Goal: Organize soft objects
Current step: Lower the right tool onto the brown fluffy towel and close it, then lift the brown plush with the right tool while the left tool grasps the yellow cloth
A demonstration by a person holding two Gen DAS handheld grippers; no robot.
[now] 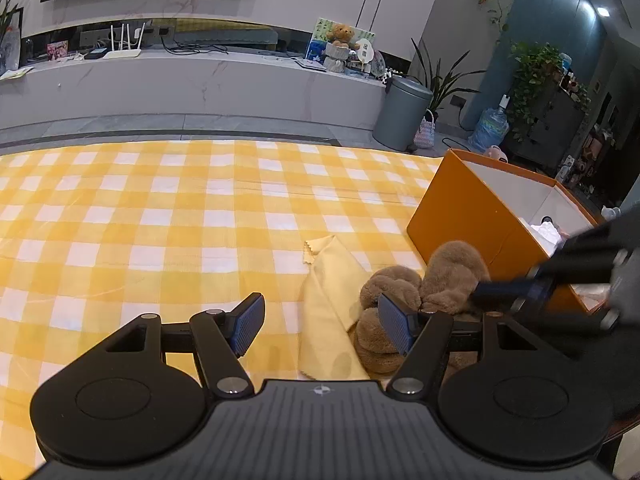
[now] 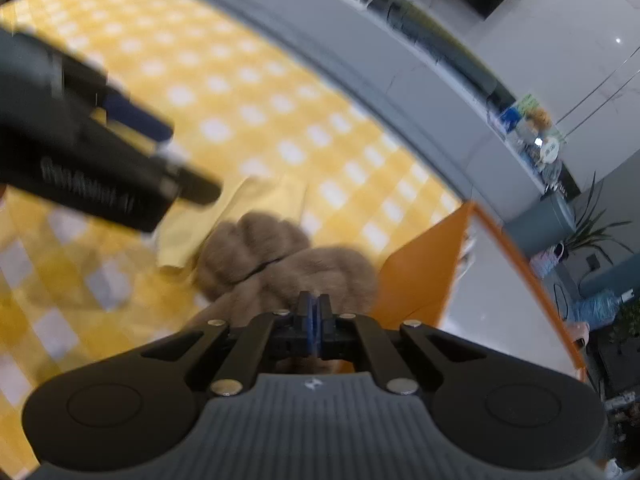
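A brown plush toy lies on the yellow checked cloth, beside a pale yellow cloth. My left gripper is open and empty, its right finger just in front of the plush. My right gripper is shut on the brown plush toy, next to the orange box. The right gripper also shows in the left wrist view, coming in from the right onto the plush. The orange box holds something white.
A grey bin, a woven bag and a water jug stand on the floor past the cloth. A low TV shelf runs along the wall. Potted plants stand at the right.
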